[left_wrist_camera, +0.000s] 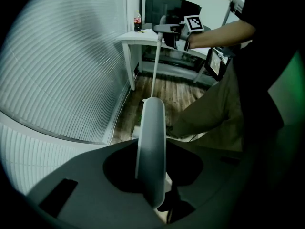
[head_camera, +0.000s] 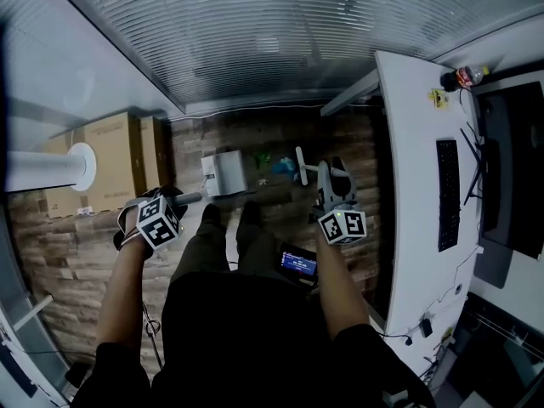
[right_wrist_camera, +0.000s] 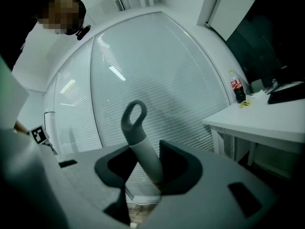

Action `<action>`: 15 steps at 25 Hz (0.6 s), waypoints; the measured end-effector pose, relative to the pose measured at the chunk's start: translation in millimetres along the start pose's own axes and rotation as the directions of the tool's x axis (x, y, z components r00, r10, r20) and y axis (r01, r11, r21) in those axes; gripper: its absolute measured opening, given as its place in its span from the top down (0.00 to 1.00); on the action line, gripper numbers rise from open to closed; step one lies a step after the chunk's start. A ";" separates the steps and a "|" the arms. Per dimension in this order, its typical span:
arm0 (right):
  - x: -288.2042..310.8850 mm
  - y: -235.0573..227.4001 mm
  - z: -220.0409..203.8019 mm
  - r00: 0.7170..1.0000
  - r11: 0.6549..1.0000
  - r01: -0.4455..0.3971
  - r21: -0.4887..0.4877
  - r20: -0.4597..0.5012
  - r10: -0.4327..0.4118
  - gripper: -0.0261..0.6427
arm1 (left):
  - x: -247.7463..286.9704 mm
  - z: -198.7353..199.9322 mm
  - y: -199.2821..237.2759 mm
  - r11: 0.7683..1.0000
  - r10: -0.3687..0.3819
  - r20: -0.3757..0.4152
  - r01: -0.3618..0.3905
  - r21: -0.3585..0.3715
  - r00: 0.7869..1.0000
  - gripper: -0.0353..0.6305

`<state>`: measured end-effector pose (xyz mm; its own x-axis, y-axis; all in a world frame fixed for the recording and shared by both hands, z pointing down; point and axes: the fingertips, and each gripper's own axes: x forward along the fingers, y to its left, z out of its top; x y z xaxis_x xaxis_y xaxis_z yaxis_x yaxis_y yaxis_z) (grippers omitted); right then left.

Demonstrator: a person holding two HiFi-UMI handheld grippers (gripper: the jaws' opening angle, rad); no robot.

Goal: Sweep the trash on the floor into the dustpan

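Observation:
In the head view the white dustpan (head_camera: 224, 173) stands on the wooden floor ahead of my feet. Its long handle (left_wrist_camera: 151, 147) runs up into my left gripper (head_camera: 174, 206), which is shut on it and points steeply down (left_wrist_camera: 152, 175). Small green and blue bits of trash (head_camera: 270, 162) lie just right of the dustpan. My right gripper (head_camera: 333, 195) is shut on the broom's grey looped handle (right_wrist_camera: 136, 120), held about level (right_wrist_camera: 148, 171). The thin white broom pole (left_wrist_camera: 156, 63) drops toward the floor. The broom head is hidden behind the dustpan handle in the left gripper view.
A white desk (head_camera: 414, 194) with a keyboard (head_camera: 447, 194), a monitor and a cola bottle (head_camera: 468, 76) runs along the right. Cardboard boxes (head_camera: 115, 155) and a white pillar (head_camera: 47, 170) stand at the left. A blind-covered glass wall (head_camera: 280, 41) closes the far side.

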<state>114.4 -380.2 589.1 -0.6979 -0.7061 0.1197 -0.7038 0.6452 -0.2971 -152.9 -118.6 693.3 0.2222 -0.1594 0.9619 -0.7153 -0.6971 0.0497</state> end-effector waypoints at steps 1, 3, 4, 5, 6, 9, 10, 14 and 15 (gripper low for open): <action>0.9 4.3 -2.1 1.000 1.000 0.005 0.007 0.001 -0.005 0.77 | 0.1 0.9 0.4 1.000 0.000 0.010 0.000 -0.003 1.000 0.82; 3.1 13.5 -6.0 1.000 1.000 0.011 0.019 0.001 -0.011 0.76 | 0.4 2.7 1.7 1.000 0.000 0.028 0.000 -0.007 1.000 0.82; 4.2 18.0 -7.8 1.000 1.000 0.013 0.023 0.000 -0.013 0.76 | 0.4 3.6 2.7 1.000 0.001 0.036 0.000 -0.009 0.999 0.82; 5.2 22.4 -9.7 1.000 1.000 0.014 0.026 -0.002 -0.014 0.76 | 0.3 4.4 3.3 1.000 -0.001 0.043 0.002 -0.011 0.999 0.82; 6.0 26.9 -11.5 1.000 0.999 0.014 0.029 -0.004 -0.014 0.76 | 0.3 5.2 3.4 1.000 -0.005 0.050 0.006 -0.012 0.999 0.82; 8.1 41.6 -16.5 1.000 0.999 0.011 0.037 -0.011 -0.011 0.76 | 0.5 7.1 2.1 1.000 -0.020 0.068 0.021 -0.011 0.997 0.82; 8.7 46.5 -18.2 1.000 0.999 0.010 0.040 -0.012 -0.010 0.76 | 0.7 7.7 2.0 1.000 -0.023 0.074 0.024 -0.010 0.997 0.82; 12.6 69.2 -24.4 1.000 0.999 0.004 0.054 -0.014 -0.004 0.75 | 0.8 8.5 6.8 1.000 -0.024 0.095 0.025 -0.008 0.995 0.82; 14.5 76.5 -26.4 1.000 0.998 -0.001 0.056 -0.017 0.002 0.75 | 0.4 8.0 8.9 1.000 -0.026 0.098 0.027 -0.009 0.995 0.82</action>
<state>46.9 -333.4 593.2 -0.7017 -0.6996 0.1349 -0.6942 0.6288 -0.3502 -153.9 -130.5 691.9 0.3040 -0.2089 0.9295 -0.7152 -0.6945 0.0778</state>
